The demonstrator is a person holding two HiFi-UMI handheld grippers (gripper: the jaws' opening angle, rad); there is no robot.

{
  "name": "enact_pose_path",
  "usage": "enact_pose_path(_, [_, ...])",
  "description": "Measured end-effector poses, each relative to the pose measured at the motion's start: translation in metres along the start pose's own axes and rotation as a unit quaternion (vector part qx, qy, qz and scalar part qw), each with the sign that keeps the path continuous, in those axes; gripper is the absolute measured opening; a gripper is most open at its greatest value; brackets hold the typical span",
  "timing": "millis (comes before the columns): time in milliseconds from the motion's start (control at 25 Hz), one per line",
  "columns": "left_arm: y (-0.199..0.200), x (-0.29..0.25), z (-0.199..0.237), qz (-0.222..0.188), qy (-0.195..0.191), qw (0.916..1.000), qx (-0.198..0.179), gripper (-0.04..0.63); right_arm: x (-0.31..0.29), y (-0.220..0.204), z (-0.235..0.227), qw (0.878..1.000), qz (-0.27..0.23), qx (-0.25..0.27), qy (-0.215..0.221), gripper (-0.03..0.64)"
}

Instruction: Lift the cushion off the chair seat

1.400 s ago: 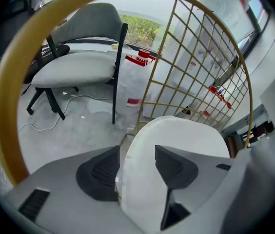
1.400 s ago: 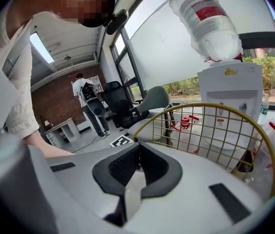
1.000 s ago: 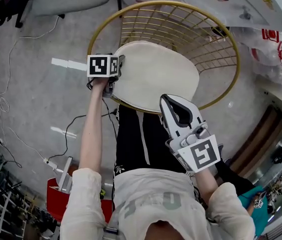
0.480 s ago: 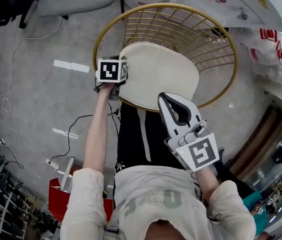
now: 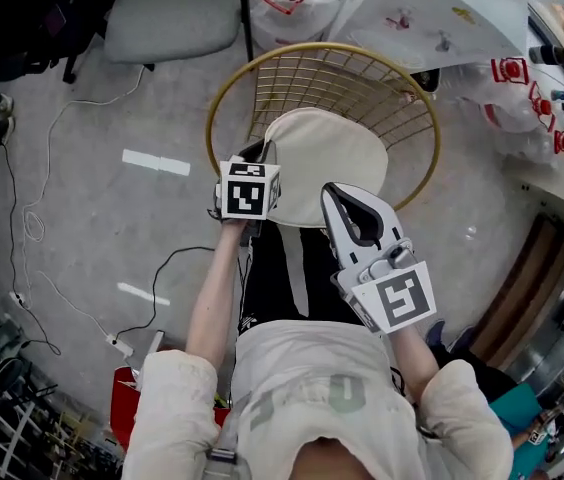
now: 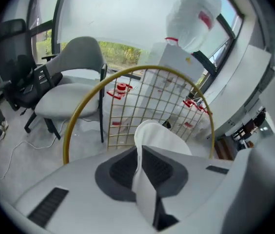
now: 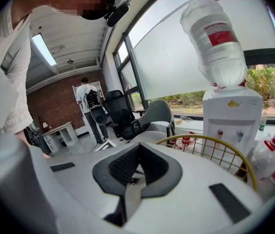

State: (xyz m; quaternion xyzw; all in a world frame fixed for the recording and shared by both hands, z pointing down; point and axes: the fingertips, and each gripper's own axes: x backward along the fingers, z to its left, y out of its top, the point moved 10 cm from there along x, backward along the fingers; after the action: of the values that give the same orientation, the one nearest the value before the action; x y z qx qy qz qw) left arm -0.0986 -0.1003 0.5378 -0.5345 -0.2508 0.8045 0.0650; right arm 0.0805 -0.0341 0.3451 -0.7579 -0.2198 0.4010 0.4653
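My left gripper (image 5: 259,155) had just squeezed shut on the edge of the cushion (image 5: 334,153), over the gold chair (image 5: 217,108). My right gripper (image 5: 336,196) hung near, shut and empty. A grey chair (image 5: 167,13) stood behind.

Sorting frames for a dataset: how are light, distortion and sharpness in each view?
Head view: even light, sharp, edges slightly bent; the cushion reads clearly. Left gripper view: strong fisheye, dark corners, window washed out. Right gripper view: same fisheye, backlight behind the water bottle, mosaic patch at top.
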Motion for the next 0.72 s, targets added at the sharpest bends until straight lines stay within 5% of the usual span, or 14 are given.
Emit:
enact_pose_path(400, [0.053, 0.113, -0.110, -0.108, -0.017, 0.9877, -0.111, 0.035, 0.049, 0.071, 0.013, 0.996, -0.067, 0.011, -0.057, 0.017])
enact_pose_path(560, [0.075, 0.171, -0.138, -0.175, 0.014, 0.9666, -0.187, 0.032, 0.068, 0.089, 0.014, 0.991, -0.099, 0.012, -0.088, 0.017])
enact_pose_path(720, [0.098, 0.230, -0.146, -0.248, 0.038, 0.9438, -0.215, 0.032, 0.080, 0.102, 0.014, 0.984, -0.137, 0.019, -0.114, 0.017])
